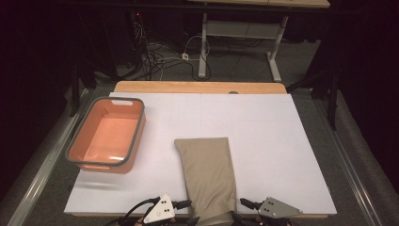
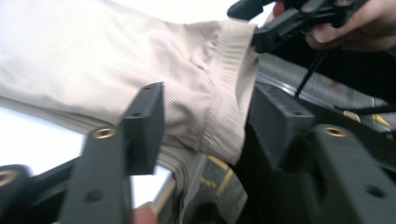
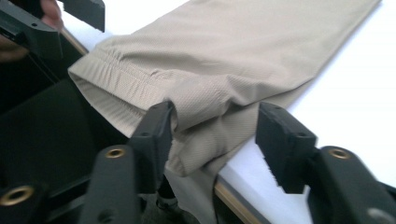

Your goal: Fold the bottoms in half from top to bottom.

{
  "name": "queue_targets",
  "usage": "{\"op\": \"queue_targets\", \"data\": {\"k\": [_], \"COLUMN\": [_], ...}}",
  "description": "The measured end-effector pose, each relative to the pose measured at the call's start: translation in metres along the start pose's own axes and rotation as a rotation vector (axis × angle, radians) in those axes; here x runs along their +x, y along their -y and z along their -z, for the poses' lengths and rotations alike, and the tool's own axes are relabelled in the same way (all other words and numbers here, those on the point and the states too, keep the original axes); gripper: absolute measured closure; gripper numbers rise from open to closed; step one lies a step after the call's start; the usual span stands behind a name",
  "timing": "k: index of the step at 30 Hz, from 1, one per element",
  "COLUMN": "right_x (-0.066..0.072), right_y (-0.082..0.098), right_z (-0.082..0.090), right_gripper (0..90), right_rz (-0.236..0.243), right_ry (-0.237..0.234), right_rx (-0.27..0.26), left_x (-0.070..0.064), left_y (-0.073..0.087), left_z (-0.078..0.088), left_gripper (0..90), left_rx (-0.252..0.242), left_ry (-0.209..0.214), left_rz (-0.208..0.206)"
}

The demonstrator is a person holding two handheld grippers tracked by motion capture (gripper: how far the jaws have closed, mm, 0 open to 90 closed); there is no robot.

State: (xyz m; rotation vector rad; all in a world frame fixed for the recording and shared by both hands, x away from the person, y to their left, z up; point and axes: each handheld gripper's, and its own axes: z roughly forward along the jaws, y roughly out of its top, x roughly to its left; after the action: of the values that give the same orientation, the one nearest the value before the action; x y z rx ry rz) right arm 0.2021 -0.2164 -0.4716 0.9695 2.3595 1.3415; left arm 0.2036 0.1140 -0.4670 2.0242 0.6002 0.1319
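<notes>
Tan folded cloth (image 1: 208, 174) lies on the white counter (image 1: 263, 141), to the right of the orange tub (image 1: 107, 135) and apart from it, its ribbed hem hanging over the near counter edge. Your left claw (image 1: 186, 204) sits at the cloth's left hem corner, your right claw (image 1: 244, 203) at its right hem corner, both well nearer you than the tub.

Both claws are spread, nothing pinched. In the left gripper view the hem (image 2: 224, 93) sits between the jaws without the pads pressing. In the right gripper view a fold of cloth (image 3: 205, 112) lies in the gap, brushing one jaw, with the other jaw clear of it.

The step looks like taking the hem by both corners to fold or lift it. To do it well:
- Push each claw further over the ribbed band so the pads bite all the layers, not just the top one.
- Close both together, at matching spots on each corner, or the cloth will skew.
- Keep the lower jaw under the overhang; don't scrape the counter edge.
- Lift level, then carry on away from the tub side, or toward it if that's the target.
</notes>
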Motion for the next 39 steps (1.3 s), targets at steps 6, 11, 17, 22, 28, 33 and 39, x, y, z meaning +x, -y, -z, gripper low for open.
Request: {"op": "queue_targets", "data": {"k": [6,11,17,22,28,33,39], "right_x": [-0.006,-0.014,-0.03,-0.035,-0.035,-0.037,-0.046], "right_y": [-0.001,0.0,0.006,0.007,0.0,-0.01,-0.026], "right_z": [0.009,0.01,0.008,0.006,0.001,-0.006,-0.018], "right_gripper": [34.2,23.7,7.6,0.0,0.0,0.0,0.3], "right_rz": [-0.012,-0.017,-0.054,-0.074,-0.06,-0.047,-0.029], "right_ry": [0.019,0.046,0.089,0.137,0.151,0.15,0.151], "right_rx": [-0.044,-0.058,-0.075,-0.066,-0.074,-0.076,-0.062], "left_x": [0.011,0.024,0.034,0.04,0.051,0.06,0.08], "left_y": [0.001,0.001,0.001,-0.002,-0.013,-0.028,-0.042], "left_z": [-0.001,0.002,0.003,0.005,0.003,0.0,-0.013], "left_gripper": [21.8,9.9,0.0,0.0,0.0,0.0,0.0], "left_rx": [-0.004,0.0,0.008,-0.008,0.011,0.02,0.064], "left_ry": [-0.037,-0.062,-0.107,-0.138,-0.155,-0.183,-0.218], "left_rz": [0.031,0.066,0.086,0.126,0.147,0.137,0.157]}}
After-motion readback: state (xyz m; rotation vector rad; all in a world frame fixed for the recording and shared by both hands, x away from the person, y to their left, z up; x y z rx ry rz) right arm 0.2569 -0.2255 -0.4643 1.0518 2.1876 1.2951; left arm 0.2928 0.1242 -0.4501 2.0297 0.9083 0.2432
